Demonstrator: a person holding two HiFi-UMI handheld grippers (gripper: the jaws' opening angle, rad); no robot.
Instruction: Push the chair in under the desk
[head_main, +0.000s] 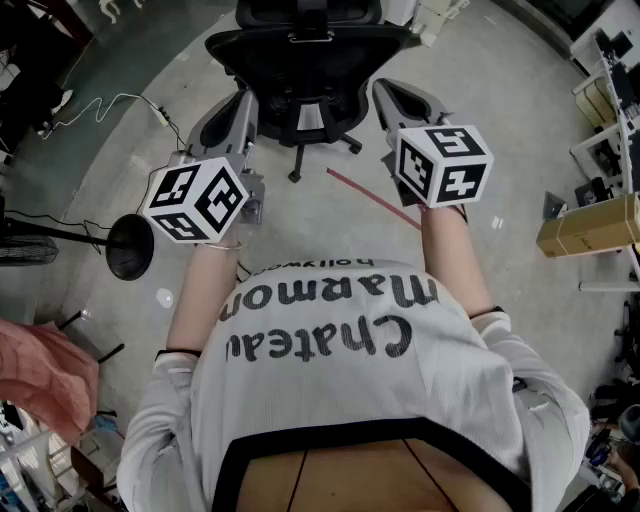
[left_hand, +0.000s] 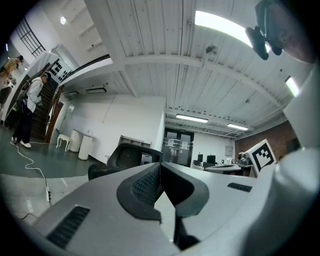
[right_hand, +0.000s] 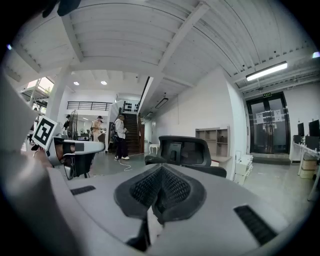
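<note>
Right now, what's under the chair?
Under the chair is its wheeled base, with two legs showing, on the concrete floor. The chair itself covers the other legs and the floor directly beneath it.

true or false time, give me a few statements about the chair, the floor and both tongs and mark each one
1. The left tongs and right tongs are both shut with nothing between them. True.
2. The black office chair with armrests is gripped by the right tongs. False: it stands apart, ahead of both tongs.
3. A thin red strip lies on the grey concrete floor near the right tongs. True.
4. The chair lies tipped on its side. False: it stands upright on its wheeled base.
5. The brown cardboard box sits at the head view's left edge. False: it is at the right edge.
</note>
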